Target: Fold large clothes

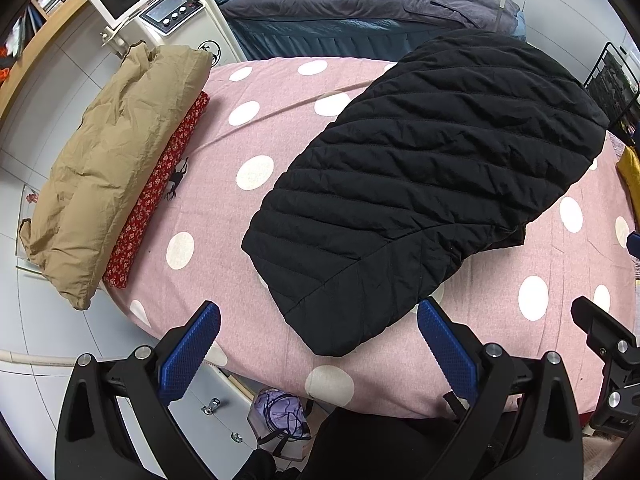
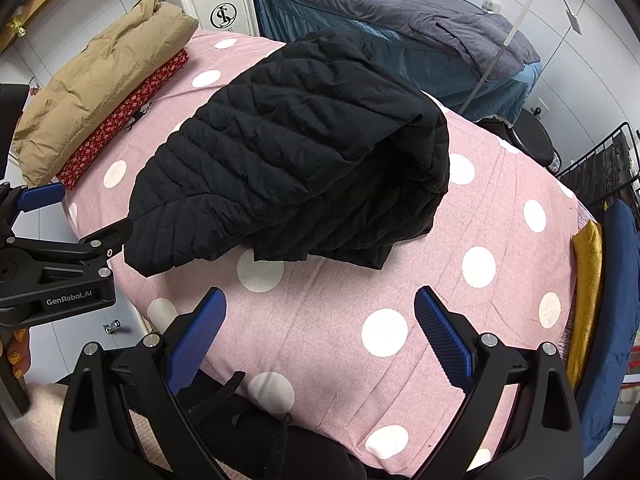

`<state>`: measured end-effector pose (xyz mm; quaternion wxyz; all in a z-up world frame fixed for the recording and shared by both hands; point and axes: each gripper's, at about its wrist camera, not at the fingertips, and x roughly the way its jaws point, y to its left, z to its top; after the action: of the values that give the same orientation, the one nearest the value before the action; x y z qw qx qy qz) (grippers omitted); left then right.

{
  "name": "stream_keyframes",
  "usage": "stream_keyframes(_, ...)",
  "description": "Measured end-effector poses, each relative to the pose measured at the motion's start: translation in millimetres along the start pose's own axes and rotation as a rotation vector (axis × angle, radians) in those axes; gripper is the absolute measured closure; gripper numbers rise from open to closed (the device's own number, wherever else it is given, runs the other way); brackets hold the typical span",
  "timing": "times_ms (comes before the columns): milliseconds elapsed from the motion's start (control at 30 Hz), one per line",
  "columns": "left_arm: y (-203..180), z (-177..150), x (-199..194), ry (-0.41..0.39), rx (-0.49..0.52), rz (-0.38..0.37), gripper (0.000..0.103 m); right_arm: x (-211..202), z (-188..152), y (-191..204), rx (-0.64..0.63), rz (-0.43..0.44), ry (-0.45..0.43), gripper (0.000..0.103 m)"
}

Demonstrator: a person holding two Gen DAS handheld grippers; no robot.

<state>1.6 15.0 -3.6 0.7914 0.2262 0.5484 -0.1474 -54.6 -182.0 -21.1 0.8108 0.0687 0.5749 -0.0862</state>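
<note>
A black quilted jacket point(image 1: 424, 184) lies folded over on the pink polka-dot cover point(image 1: 248, 216) of the table. In the right wrist view the same jacket point(image 2: 296, 164) shows stacked layers along its near right edge. My left gripper point(image 1: 318, 316) hovers open just short of the jacket's near corner, nothing between its blue pads. My right gripper point(image 2: 320, 304) is open too, over bare pink cover point(image 2: 400, 280) nearer than the jacket. The left gripper point(image 2: 76, 220) also shows at the left of the right wrist view, by the jacket's left corner.
A folded tan coat point(image 1: 108, 168) rests on a red floral cloth point(image 1: 160, 192) along the table's left edge. A dark-covered bed point(image 1: 360, 4) and a white machine point(image 1: 160, 8) stand behind. A wire rack point(image 2: 600, 172), yellow cloth point(image 2: 588, 292) and blue cloth point(image 2: 616, 320) are at the right.
</note>
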Motion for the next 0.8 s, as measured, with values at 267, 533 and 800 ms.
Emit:
stream_keyframes(267,1.3,-1.1,0.1,0.002,0.000,-0.001,0.006,-0.2,-2.4,1.8,-0.005,0.000,0.000,0.009)
stream_keyframes(533,3.8,-6.2,0.9,0.002,-0.004,-0.003,0.006,0.2,-2.8,2.5,-0.008,0.001,0.004,0.009)
stream_keyframes(800,4.7,-7.7,0.9,0.003,-0.004,-0.004,0.006,0.4,-2.6,2.8,-0.008,-0.002,0.004,0.009)
